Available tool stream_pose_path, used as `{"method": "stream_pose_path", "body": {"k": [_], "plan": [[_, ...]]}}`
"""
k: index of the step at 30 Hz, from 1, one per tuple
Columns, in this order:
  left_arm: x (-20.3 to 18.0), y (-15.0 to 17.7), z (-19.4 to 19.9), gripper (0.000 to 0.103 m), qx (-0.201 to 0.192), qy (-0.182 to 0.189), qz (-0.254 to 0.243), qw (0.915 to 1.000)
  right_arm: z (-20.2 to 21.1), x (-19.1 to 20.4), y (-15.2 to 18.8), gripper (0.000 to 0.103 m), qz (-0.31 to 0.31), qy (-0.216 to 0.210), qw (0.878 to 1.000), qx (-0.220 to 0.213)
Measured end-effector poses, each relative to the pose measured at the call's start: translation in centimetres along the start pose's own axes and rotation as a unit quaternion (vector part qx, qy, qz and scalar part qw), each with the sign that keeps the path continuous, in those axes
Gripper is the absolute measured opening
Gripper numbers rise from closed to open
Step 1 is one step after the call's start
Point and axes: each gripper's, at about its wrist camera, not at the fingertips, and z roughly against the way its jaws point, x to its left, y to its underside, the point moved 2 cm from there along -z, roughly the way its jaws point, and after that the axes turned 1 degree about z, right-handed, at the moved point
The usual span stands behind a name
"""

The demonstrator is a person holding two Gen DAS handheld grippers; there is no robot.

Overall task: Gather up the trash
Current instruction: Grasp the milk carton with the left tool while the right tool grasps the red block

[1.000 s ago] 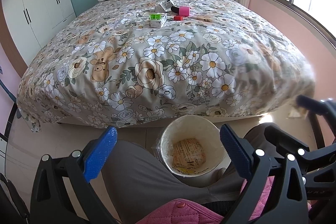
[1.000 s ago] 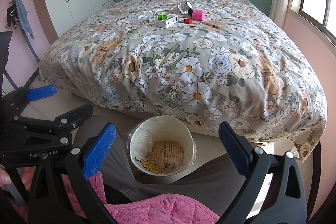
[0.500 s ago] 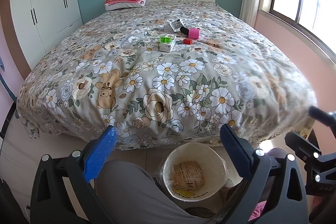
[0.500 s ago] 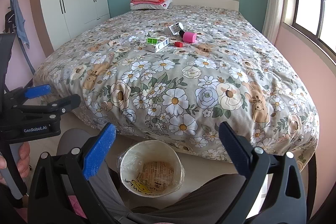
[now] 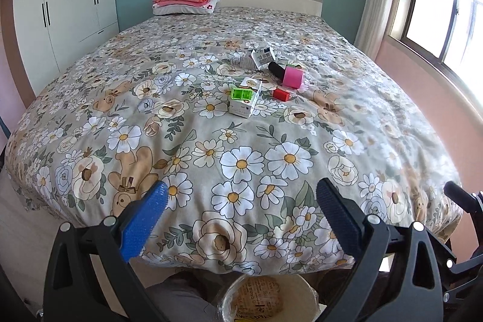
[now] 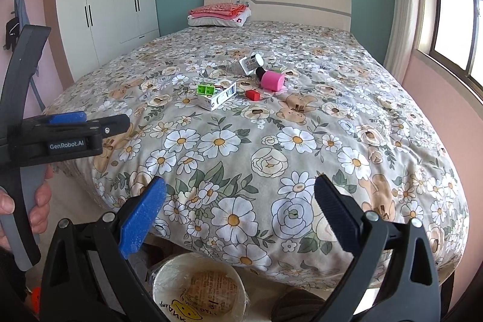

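Observation:
Trash lies in the middle of the floral bed (image 5: 241, 141): a white box with green squares (image 5: 245, 97), a small red box (image 5: 281, 94), a pink and black cylinder (image 5: 289, 75) and a white packet (image 5: 260, 56). They also show in the right wrist view: the white box (image 6: 218, 95), the red box (image 6: 253, 94), the pink cylinder (image 6: 271, 79). A lined white bin (image 5: 267, 299) stands on the floor at the bed's foot, with paper in it. My left gripper (image 5: 241, 219) and right gripper (image 6: 240, 216) are open and empty, above the bin, far from the trash.
A white wardrobe (image 5: 69, 11) stands at the left wall. Folded pink bedding (image 5: 185, 0) lies by the headboard. A window (image 5: 443, 5) is on the right. The left gripper's body (image 6: 60, 135) shows at the left of the right wrist view.
Both grippers have risen and tilted up from the bin toward the bed. The bin has slid to the bottom edge of both views. Both stay open.

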Motion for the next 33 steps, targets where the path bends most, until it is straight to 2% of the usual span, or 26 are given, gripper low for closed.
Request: {"method": "stream_pose_path", "body": {"k": [6,12,16,20,24,26,27,29,30,31,33], "plan": [[-0.3,-4.2,-6.4,0.100,0.030,0.014,0.014,0.9993,-6.7,-2.1,-4.6,0.096,0.010,-0.006,1.000,0.004],[-1.3,-9.4,-13.3,0.100,0.064,0.022,-0.018,0.9976,-14.2,-3.6,-8.6,0.096,0.018,-0.024,0.999,0.037],[-1.3,-12.7,-18.3,0.100,0.088,0.015,-0.037,0.9953,-19.7,-4.3,-11.0,0.096,0.046,-0.044,0.996,0.055],[-1.5,-14.4,-23.6,0.100,0.127,0.022,-0.052,0.9903,-25.8,-5.2,-12.8,0.096,0.064,-0.066,0.992,0.081],[-1.8,-15.3,-28.8,0.100,0.160,0.009,-0.078,0.9839,-31.7,-5.7,-13.6,0.096,0.071,-0.097,0.986,0.120],[-1.8,-15.5,-31.0,0.099,0.179,0.008,-0.081,0.9805,-34.3,-5.8,-13.9,0.096,0.081,-0.097,0.983,0.133],[-1.7,-15.5,-32.0,0.097,0.187,0.008,-0.082,0.9789,-35.4,-5.8,-13.8,0.096,0.085,-0.101,0.981,0.140],[-1.8,-15.7,-33.4,0.083,0.201,0.012,-0.085,0.9759,-37.4,-5.9,-14.0,0.094,0.086,-0.118,0.977,0.153],[-1.8,-15.9,-34.0,0.071,0.209,0.014,-0.086,0.9740,-38.2,-5.9,-14.2,0.091,0.086,-0.129,0.975,0.158],[-1.9,-15.9,-34.4,0.066,0.217,0.020,-0.086,0.9720,-38.8,-5.8,-14.3,0.082,0.089,-0.138,0.973,0.162],[-1.9,-15.9,-35.1,0.064,0.226,0.026,-0.086,0.9699,-40.1,-5.7,-14.6,0.073,0.096,-0.147,0.969,0.173]]}}
